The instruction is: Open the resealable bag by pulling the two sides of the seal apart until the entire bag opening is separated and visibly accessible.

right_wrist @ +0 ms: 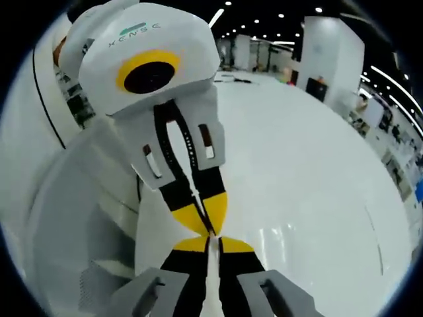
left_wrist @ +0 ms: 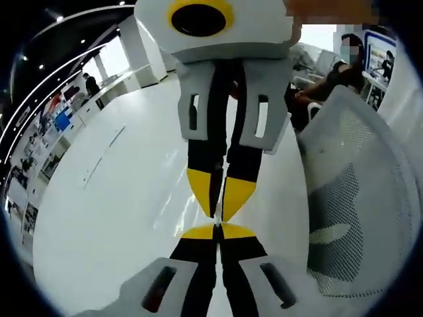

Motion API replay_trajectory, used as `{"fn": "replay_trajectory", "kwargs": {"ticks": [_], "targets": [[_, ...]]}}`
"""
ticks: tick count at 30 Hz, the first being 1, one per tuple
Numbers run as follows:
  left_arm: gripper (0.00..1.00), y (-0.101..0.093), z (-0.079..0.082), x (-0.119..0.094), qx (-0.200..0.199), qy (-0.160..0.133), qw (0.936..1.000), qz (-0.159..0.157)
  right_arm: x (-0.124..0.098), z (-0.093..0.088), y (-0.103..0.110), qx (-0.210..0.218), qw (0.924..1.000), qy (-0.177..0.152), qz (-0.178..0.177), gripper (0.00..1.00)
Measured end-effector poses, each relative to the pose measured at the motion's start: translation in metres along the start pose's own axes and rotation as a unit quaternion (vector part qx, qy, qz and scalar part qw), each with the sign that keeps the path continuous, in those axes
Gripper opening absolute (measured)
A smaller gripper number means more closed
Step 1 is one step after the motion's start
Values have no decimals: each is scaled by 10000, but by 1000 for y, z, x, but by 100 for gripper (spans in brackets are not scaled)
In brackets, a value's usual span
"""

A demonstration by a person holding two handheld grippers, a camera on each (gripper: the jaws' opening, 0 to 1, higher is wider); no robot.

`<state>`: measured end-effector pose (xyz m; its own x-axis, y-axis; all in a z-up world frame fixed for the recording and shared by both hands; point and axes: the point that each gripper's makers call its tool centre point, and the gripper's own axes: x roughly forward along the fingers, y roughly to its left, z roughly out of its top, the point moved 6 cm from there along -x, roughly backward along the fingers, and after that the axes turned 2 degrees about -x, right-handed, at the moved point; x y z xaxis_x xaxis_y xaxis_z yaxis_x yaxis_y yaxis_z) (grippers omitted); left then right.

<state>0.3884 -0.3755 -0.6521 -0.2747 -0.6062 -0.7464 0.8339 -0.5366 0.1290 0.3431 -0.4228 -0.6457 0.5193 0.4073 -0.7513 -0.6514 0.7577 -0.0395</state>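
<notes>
My left gripper (left_wrist: 218,231) rises from the bottom of the left gripper view with its black, yellow-tipped jaws pressed together. My right gripper (left_wrist: 221,210) comes down from the top of that view, also shut, and its tips almost touch the left one's. In the right gripper view the same meeting is seen from the other side: my right gripper (right_wrist: 210,243) is at the bottom and my left gripper (right_wrist: 207,228) reaches in from the upper left. I can make out nothing held between either pair of jaws. Both hang over a glossy white table (right_wrist: 310,172).
A white mesh chair back (left_wrist: 357,198) stands close on the right of the left gripper view. A person (left_wrist: 330,79) sits beyond the table's far end. Shelves and displays (left_wrist: 39,145) line the room's edge.
</notes>
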Motion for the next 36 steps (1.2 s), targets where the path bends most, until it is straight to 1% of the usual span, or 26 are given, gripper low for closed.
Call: {"fn": "replay_trajectory", "kwargs": {"ticks": [2,3,4,5,6,8,9,12,16,18,19,21,22,27,31,36], "targets": [[0,0,0,0,-153,-29,9999,-16,2,-1,-1,194,9998,94,22,0],[0,0,0,0,-162,-28,9999,-10,4,-2,-1,178,9996,229,35,0],[0,-2,0,2,-238,19,9997,-85,5,-4,1,341,9987,357,141,0],[0,-2,-1,3,-238,35,9997,-71,6,-4,1,389,9984,388,138,0],[0,-3,-1,4,-208,63,9998,-31,7,-4,0,331,9986,405,114,0],[0,-4,-2,5,-322,95,9994,-95,8,-6,2,332,9981,487,159,0],[0,-3,-4,6,-301,134,9994,-82,7,-8,2,329,9977,573,132,0],[0,-4,-9,6,-340,185,9992,-128,5,-17,3,316,9964,770,163,0],[0,-2,-14,4,-440,197,9987,-149,-3,-29,3,330,9953,902,152,0],[0,-1,-14,4,-516,180,9983,-180,-6,-34,3,350,9952,904,155,0],[0,-2,-13,3,-509,168,9984,-172,-7,-34,3,356,9951,905,152,0],[0,-2,-14,3,-455,213,9986,-147,-11,-40,3,323,9941,1029,107,0],[0,-2,-13,3,-451,177,9987,-163,-13,-43,3,298,9943,1021,108,0],[0,-2,-13,4,-440,156,9988,-179,-23,-54,1,438,9936,1042,28,0],[0,-1,-10,4,-419,123,9989,-168,-27,-62,-1,486,9932,1060,-49,0],[0,-1,-5,4,-291,78,9994,-146,-34,-69,-2,532,9926,1080,-132,0]]}}
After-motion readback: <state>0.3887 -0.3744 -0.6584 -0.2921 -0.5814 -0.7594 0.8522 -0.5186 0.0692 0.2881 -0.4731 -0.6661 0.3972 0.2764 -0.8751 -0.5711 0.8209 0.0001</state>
